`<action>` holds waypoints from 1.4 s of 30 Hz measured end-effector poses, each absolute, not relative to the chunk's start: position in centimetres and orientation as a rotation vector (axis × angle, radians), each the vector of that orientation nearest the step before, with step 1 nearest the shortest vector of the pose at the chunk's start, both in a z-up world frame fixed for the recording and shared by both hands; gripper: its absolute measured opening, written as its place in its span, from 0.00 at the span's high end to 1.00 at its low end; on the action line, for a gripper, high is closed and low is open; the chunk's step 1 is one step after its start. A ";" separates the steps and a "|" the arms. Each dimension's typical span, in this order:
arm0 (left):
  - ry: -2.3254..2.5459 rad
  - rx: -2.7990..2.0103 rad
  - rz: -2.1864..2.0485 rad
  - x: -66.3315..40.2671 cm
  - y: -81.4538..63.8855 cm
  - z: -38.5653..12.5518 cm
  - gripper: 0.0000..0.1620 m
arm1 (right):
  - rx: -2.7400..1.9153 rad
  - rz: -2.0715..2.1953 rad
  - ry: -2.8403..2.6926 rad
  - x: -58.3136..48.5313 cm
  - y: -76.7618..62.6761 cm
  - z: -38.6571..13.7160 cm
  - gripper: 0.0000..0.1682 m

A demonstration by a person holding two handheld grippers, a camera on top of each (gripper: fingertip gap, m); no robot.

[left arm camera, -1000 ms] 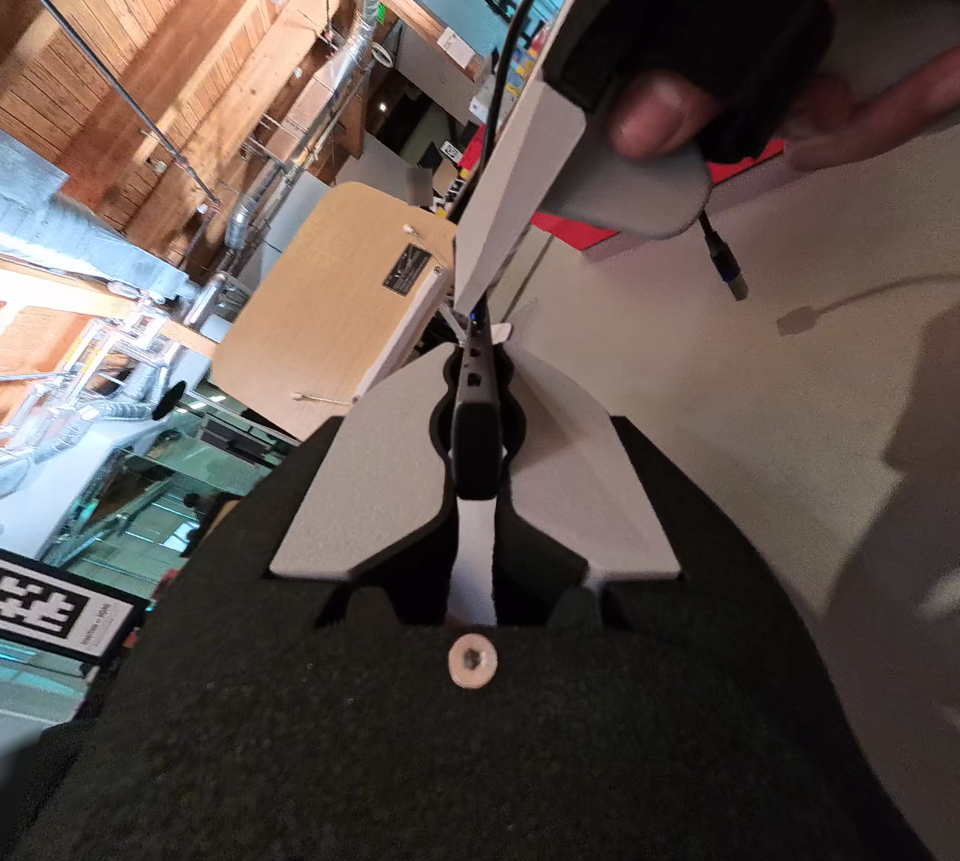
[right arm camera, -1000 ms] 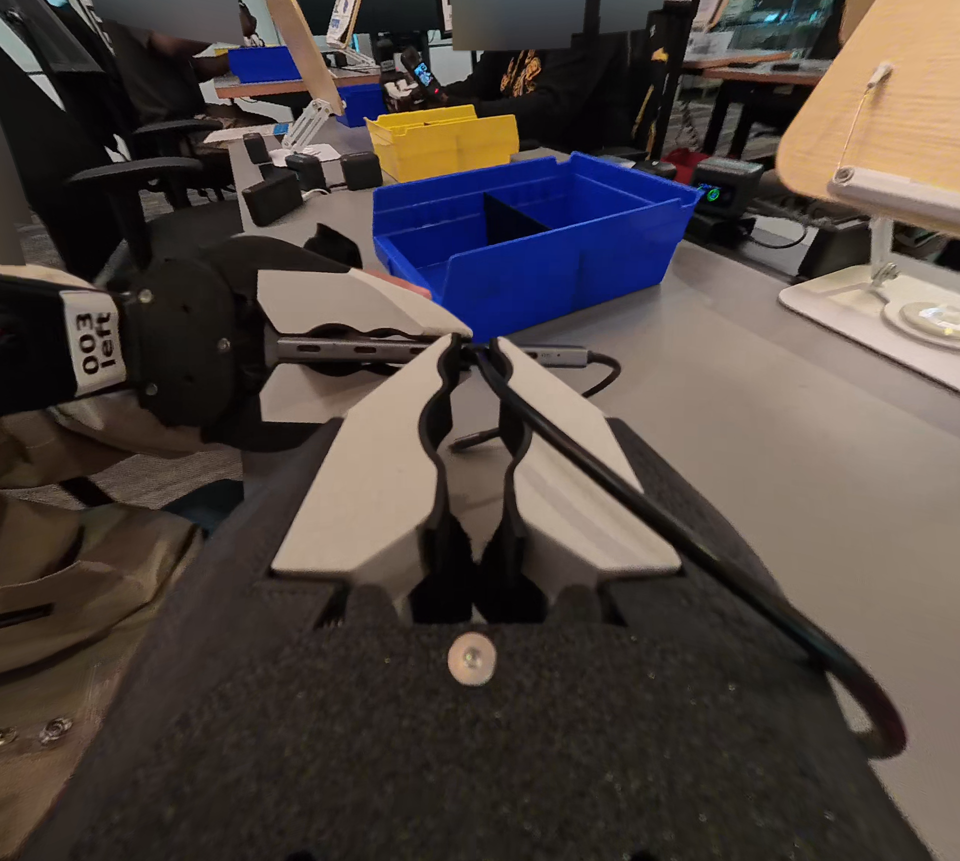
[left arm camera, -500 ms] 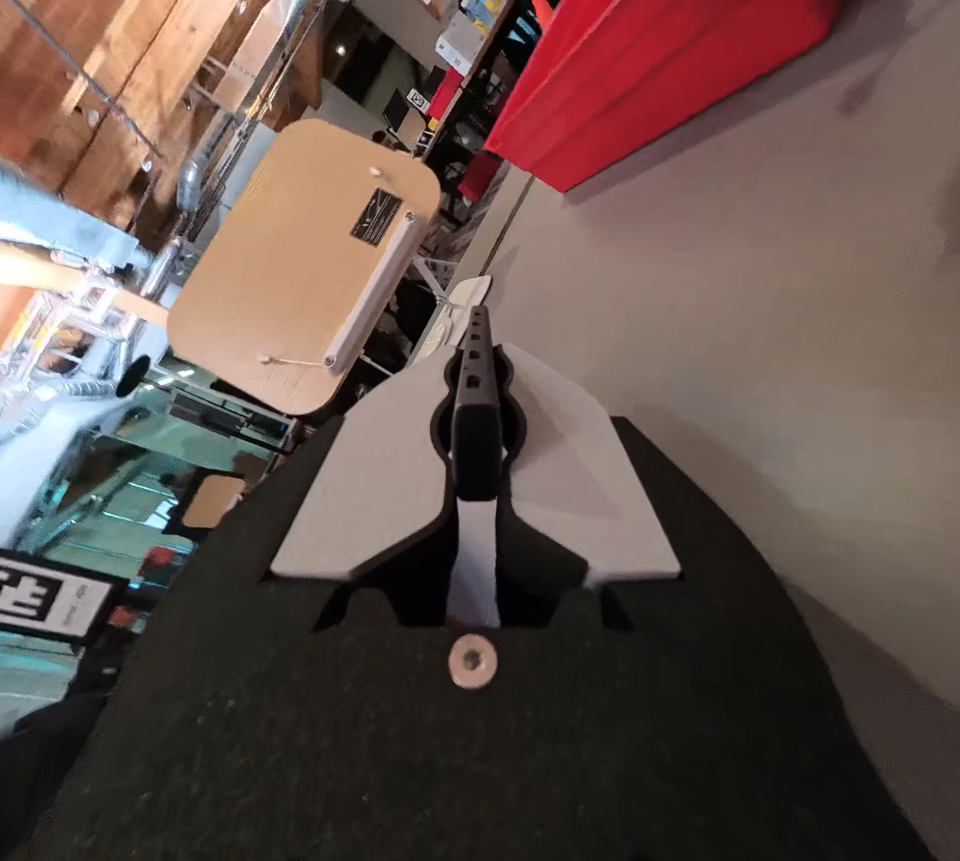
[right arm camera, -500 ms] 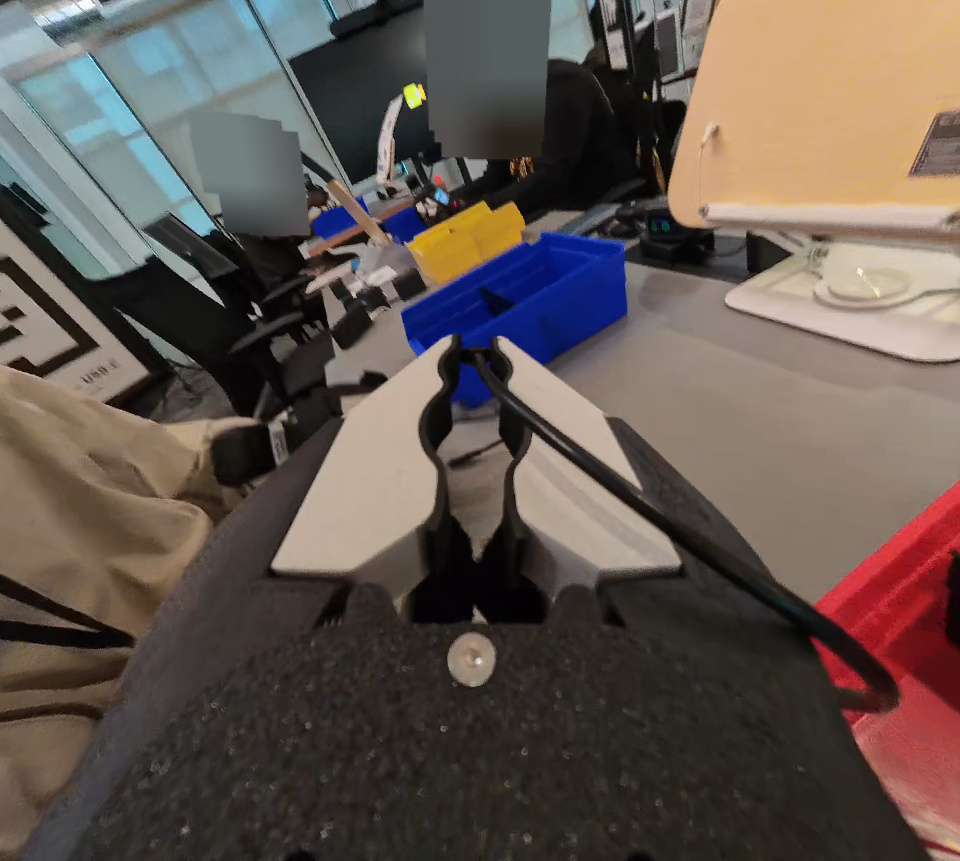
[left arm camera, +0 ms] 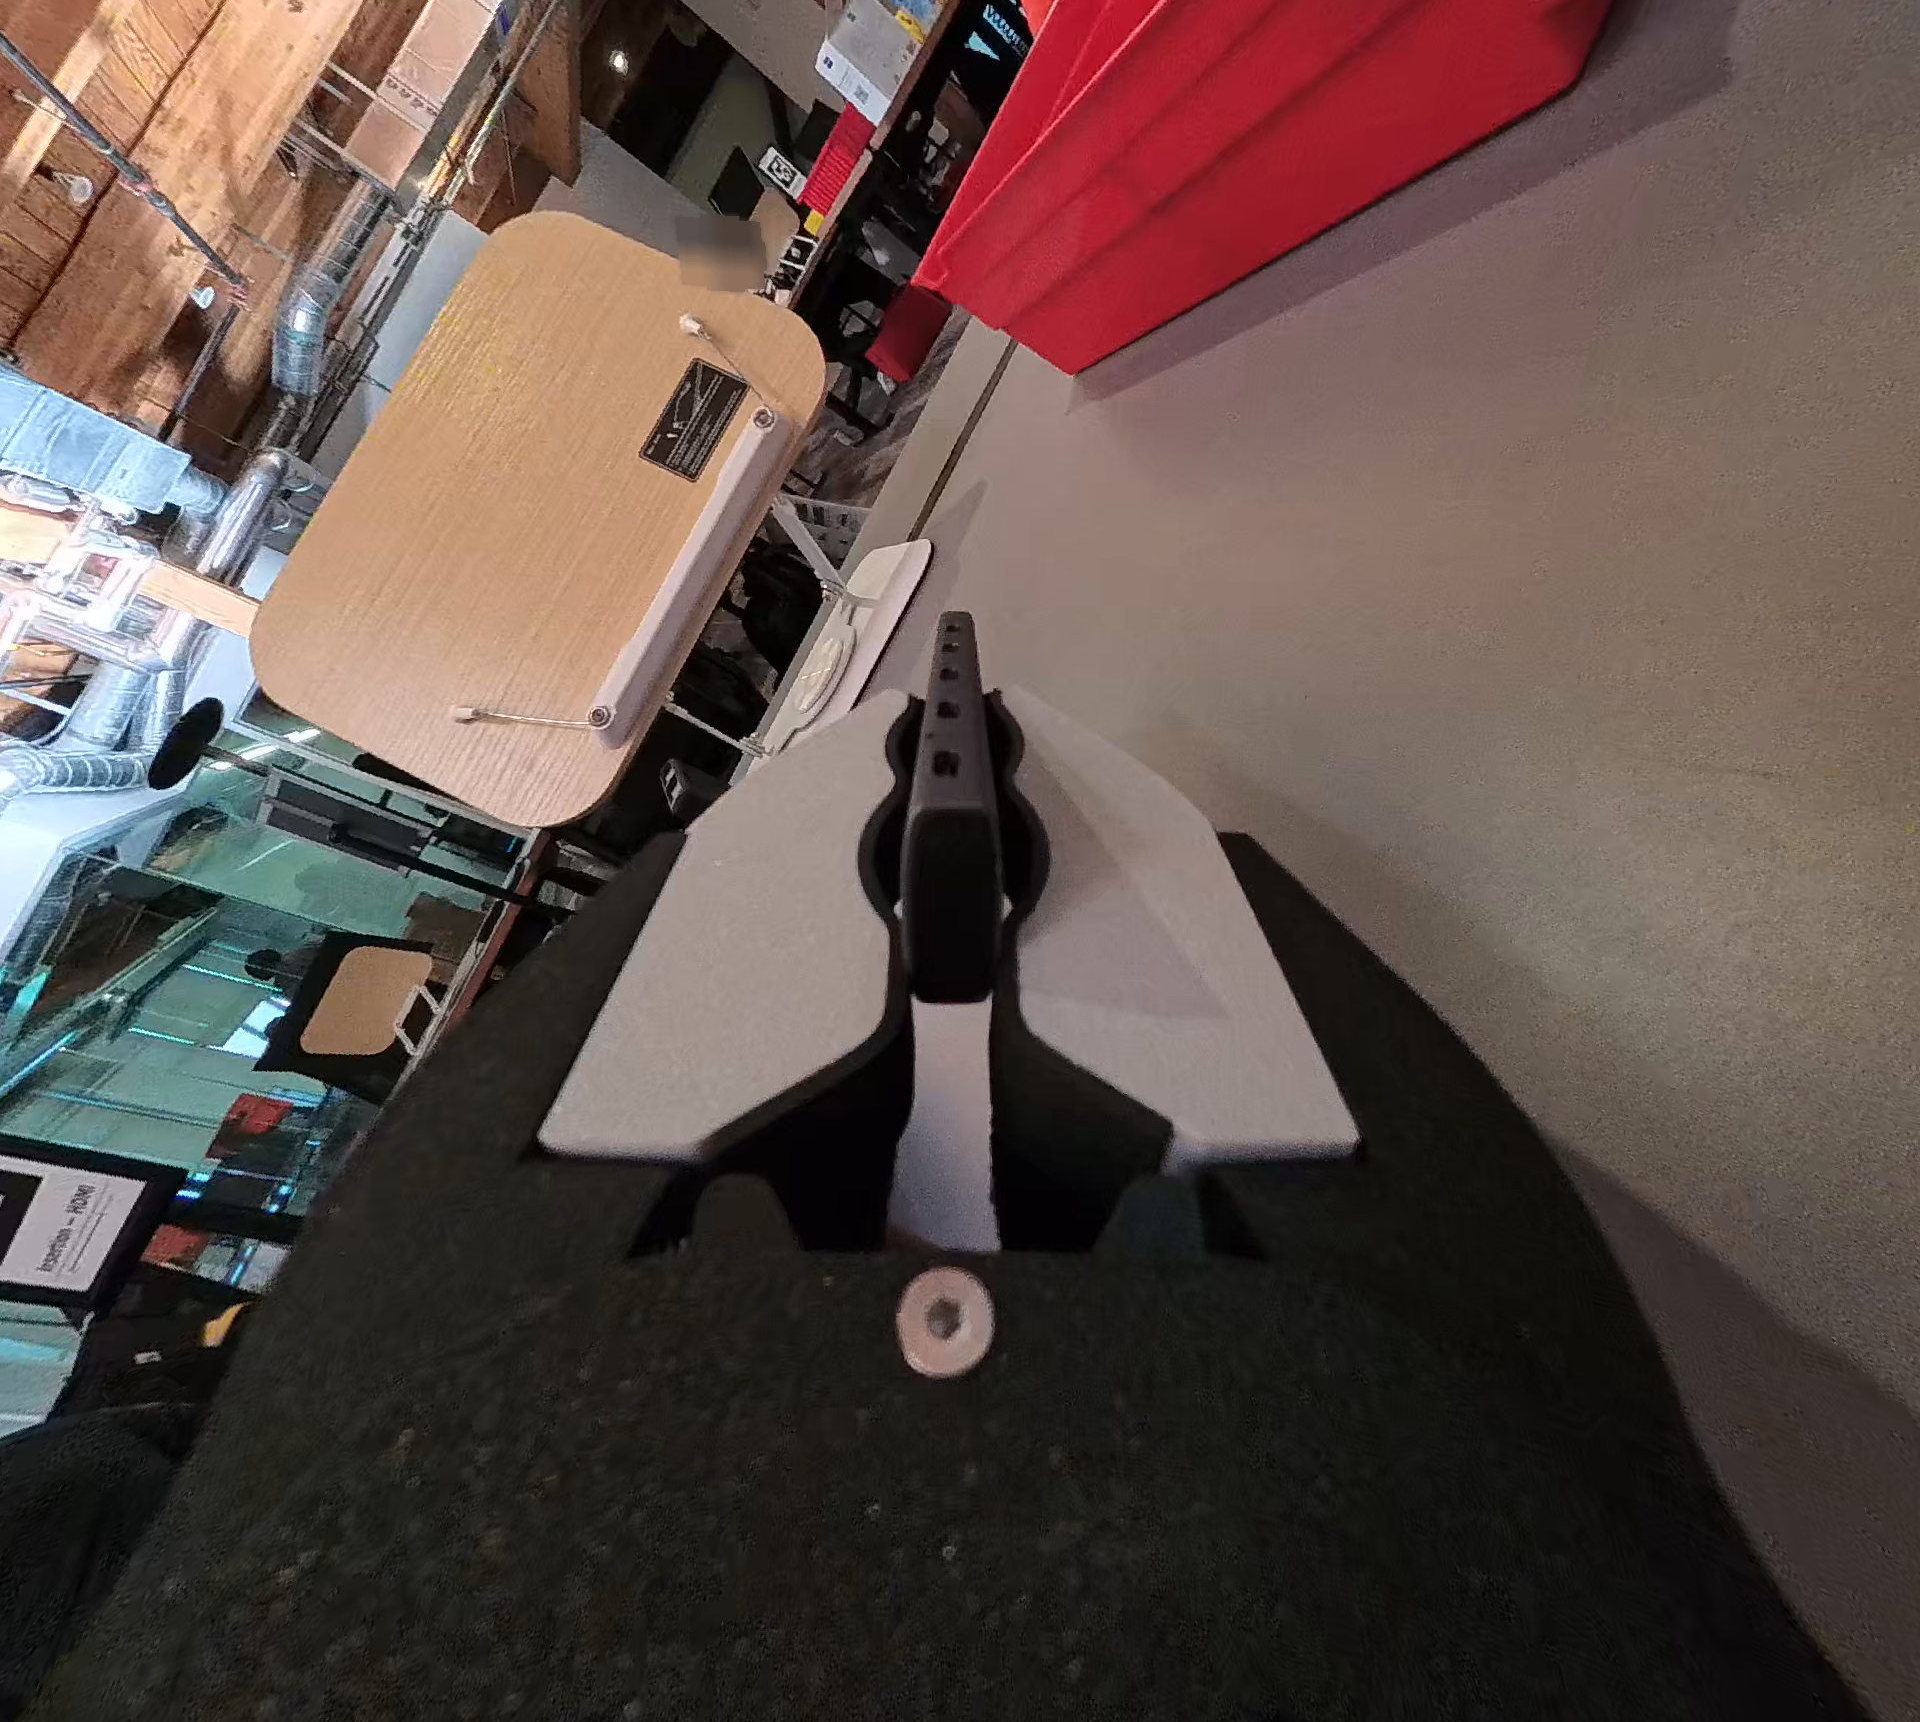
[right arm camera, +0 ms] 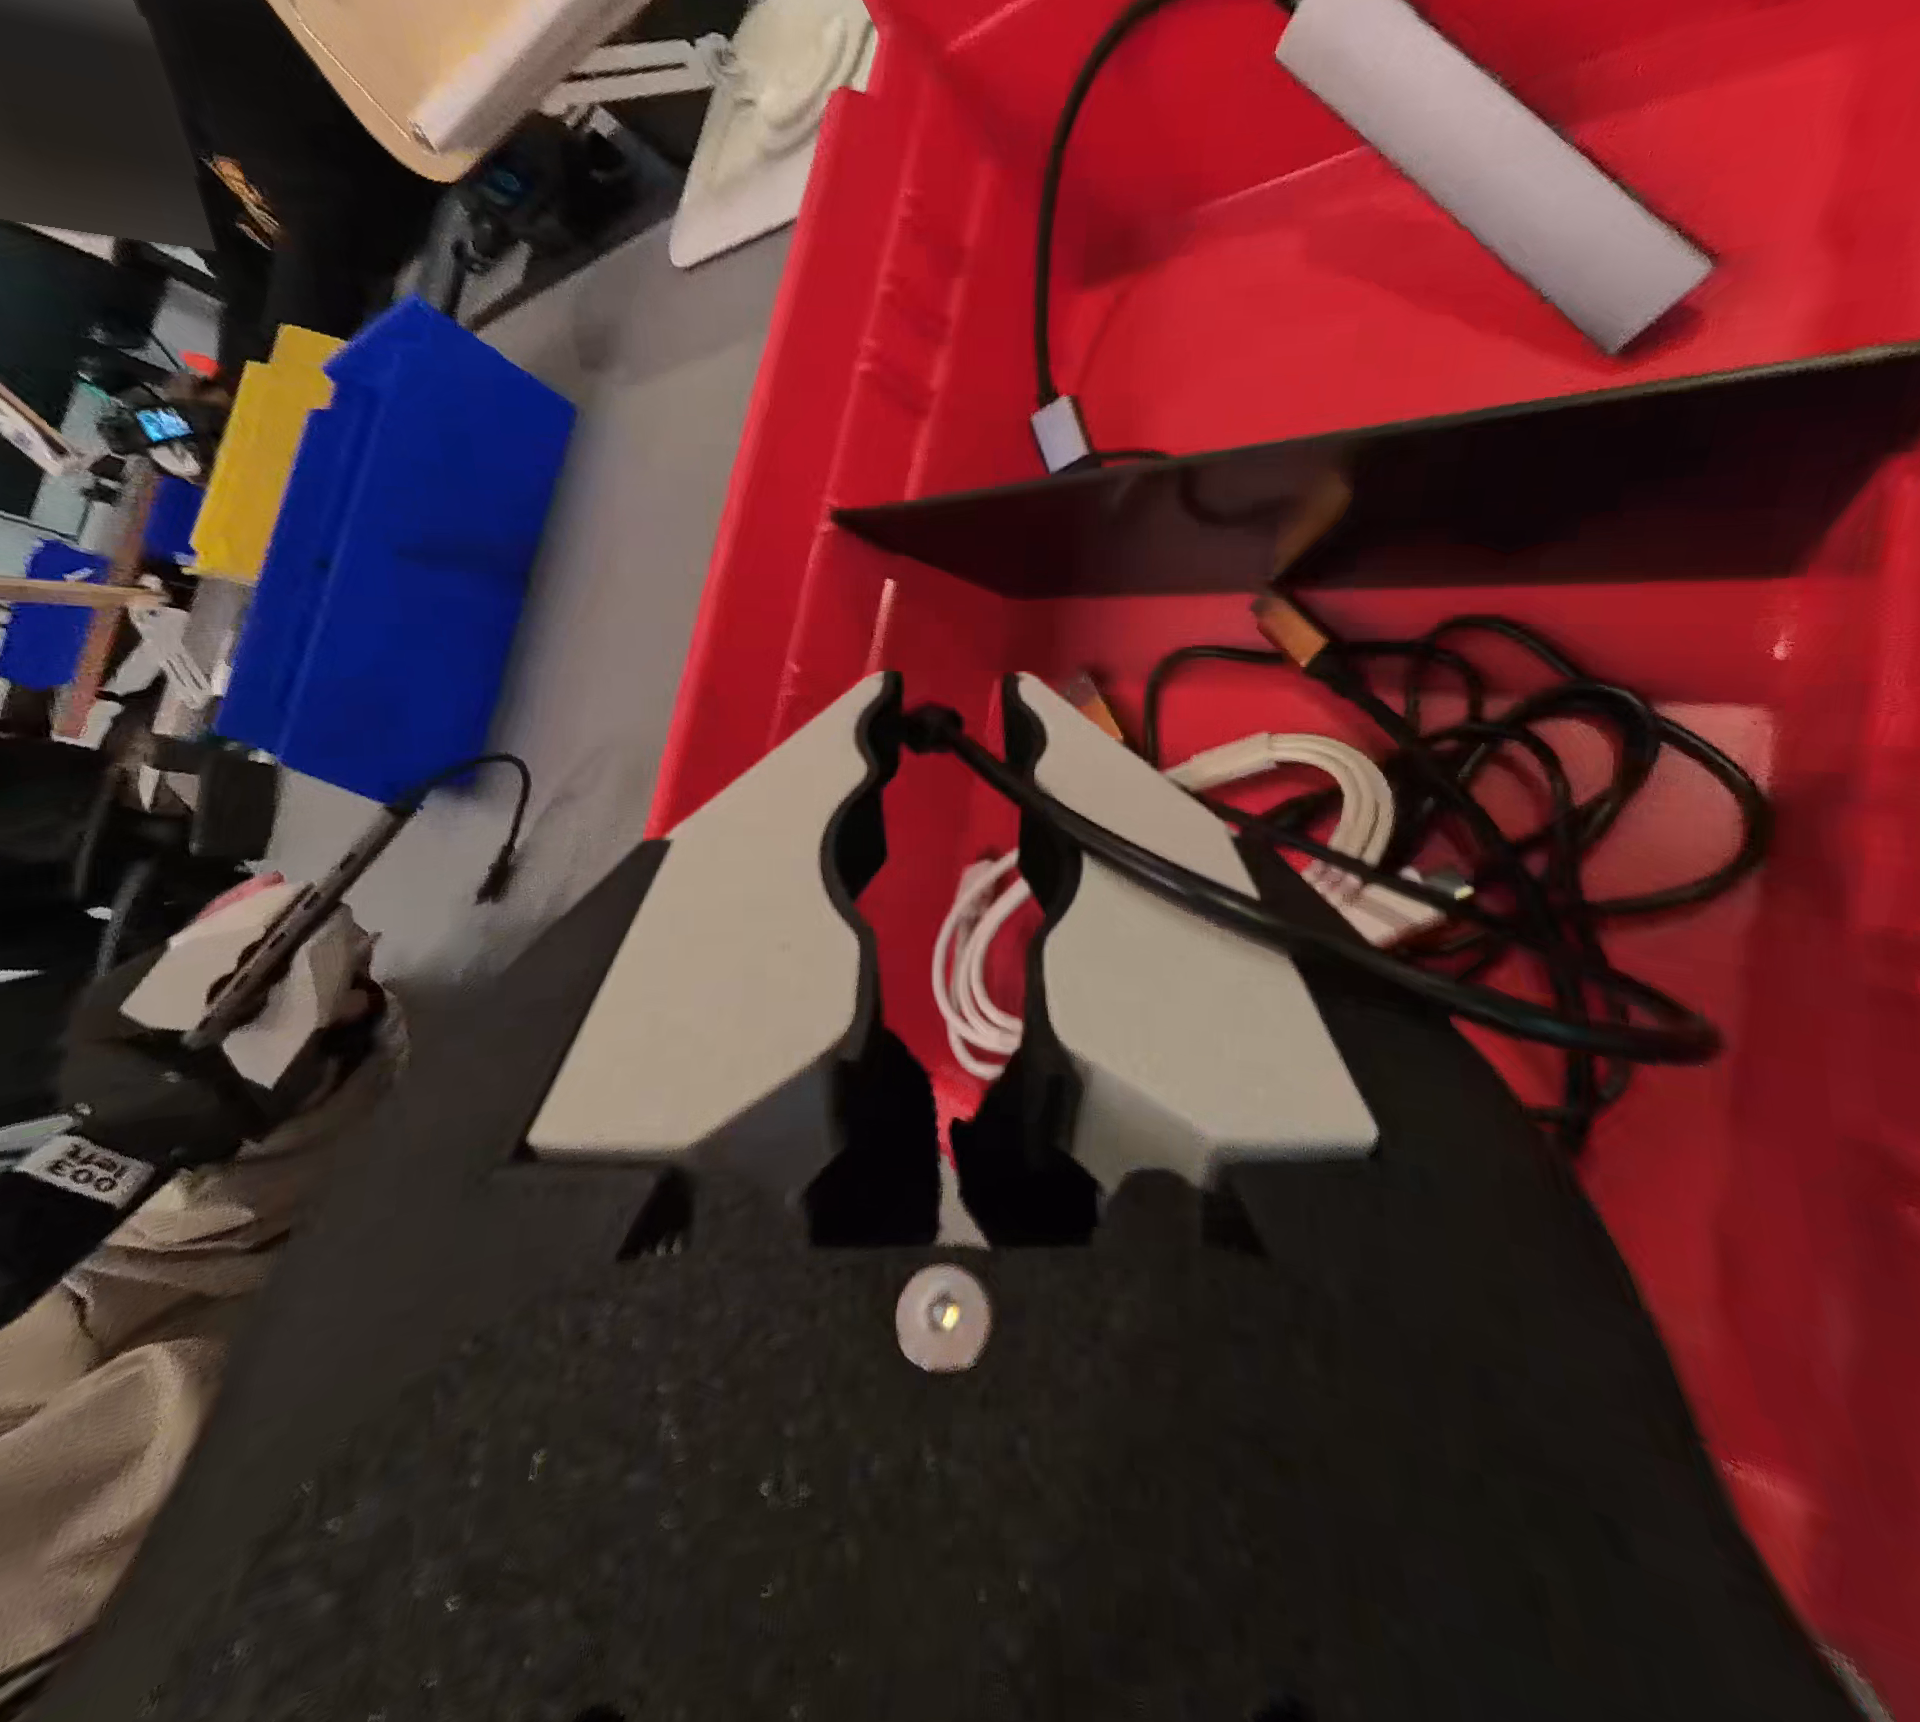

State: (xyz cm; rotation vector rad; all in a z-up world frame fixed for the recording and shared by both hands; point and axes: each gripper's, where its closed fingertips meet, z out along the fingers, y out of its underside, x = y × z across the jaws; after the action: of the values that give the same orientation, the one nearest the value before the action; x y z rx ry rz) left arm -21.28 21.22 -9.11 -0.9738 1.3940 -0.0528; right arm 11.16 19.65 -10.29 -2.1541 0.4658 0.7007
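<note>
My left gripper [left arm camera: 953,706] is shut on a slim dark grey hub [left arm camera: 951,799] with a row of ports, held edge-up above the grey table [left arm camera: 1455,737]. It also shows in the right wrist view [right arm camera: 249,976], low on the left, with the hub's short cable [right arm camera: 488,799] hanging free. My right gripper [right arm camera: 951,696] is open over the near compartment of a red bin [right arm camera: 904,218]. A black cable [right arm camera: 1143,851] drapes over the right finger, and its plug end [right arm camera: 925,727] rests against the left pad only.
The bin's near compartment holds tangled black cables [right arm camera: 1507,789] and a coiled white cable [right arm camera: 1320,768]. A black divider [right arm camera: 1455,509] separates a far compartment with a light grey hub [right arm camera: 1486,145]. Blue [right arm camera: 395,550] and yellow [right arm camera: 260,467] bins and a wooden board stand [left arm camera: 540,509] stand on the table. The gap from one gripper's tips to the other's is roughly 35 cm.
My right gripper swung from the table to above the red bin and its jaws opened; the black cable, pinched before, now lies loose on the fingers. My left gripper kept hold of the hub.
</note>
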 end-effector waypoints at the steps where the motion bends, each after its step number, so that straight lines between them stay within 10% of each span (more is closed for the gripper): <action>1: 1.398 -0.969 -0.049 -21.2 21.2 -9.2 0.94 | -2.182 0.684 0.456 11.2 19.3 -10.6 0.89; 10: 1.414 -0.952 -0.043 -21.1 20.8 -9.3 0.94 | -2.562 0.426 0.326 11.5 15.9 -15.2 0.87; 14: 1.413 -0.950 -0.047 -21.1 20.8 -9.2 0.94 | -2.145 0.410 0.064 9.6 19.4 -7.9 1.00; 21: 1.425 -0.932 -0.040 -21.0 20.5 -9.2 0.94 | -2.471 0.554 0.372 11.7 16.2 -15.3 0.96; 31: 1.438 -0.930 -0.040 -20.8 20.4 -9.6 0.94 | -2.517 -0.515 -0.308 16.0 14.9 -11.2 1.00; 39: 1.439 -0.916 -0.024 -20.9 20.3 -9.4 0.94 | -2.652 -0.396 -0.401 12.6 15.5 -15.9 1.00; 42: 1.437 -0.926 -0.032 -20.8 20.4 -9.5 0.94 | -2.587 -0.365 -0.334 12.7 15.7 -14.9 0.87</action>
State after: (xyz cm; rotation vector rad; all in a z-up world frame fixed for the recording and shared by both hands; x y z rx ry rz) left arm -20.83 20.43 -9.47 -0.9262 1.4370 -0.0316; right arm 12.71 15.74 -14.93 -2.5872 -0.3344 -0.3650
